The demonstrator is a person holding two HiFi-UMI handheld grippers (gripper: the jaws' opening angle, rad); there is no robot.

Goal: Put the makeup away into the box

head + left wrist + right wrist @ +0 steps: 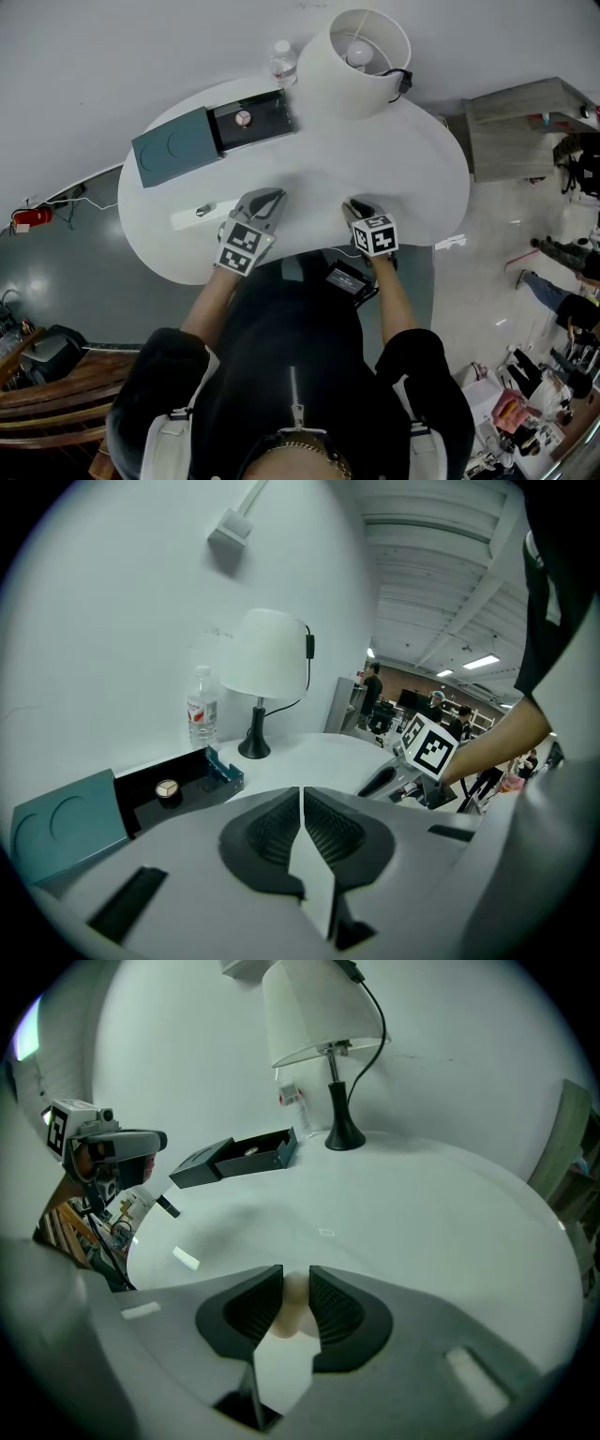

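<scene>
The box (251, 117) stands open at the table's far left, its teal lid (176, 145) lying beside it. A round compact (243, 118) sits in its black inside, also seen as the compact (167, 787) in the left gripper view. My right gripper (293, 1299) is shut on a beige rounded makeup sponge (292, 1309), low over the table's near edge. In the head view this right gripper (354, 208) hides the sponge. My left gripper (301, 803) is shut and holds nothing. In the head view the left gripper (267, 198) hovers near the front edge, just right of a white tube (202, 212).
A white lamp (356, 58) and a water bottle (283, 62) stand at the back of the white round table (412, 178). The lamp's black foot (345, 1135) is right of the box (246, 1155). The tube (150, 1200) lies below the left gripper (108, 1140). People and furniture fill the room to the right.
</scene>
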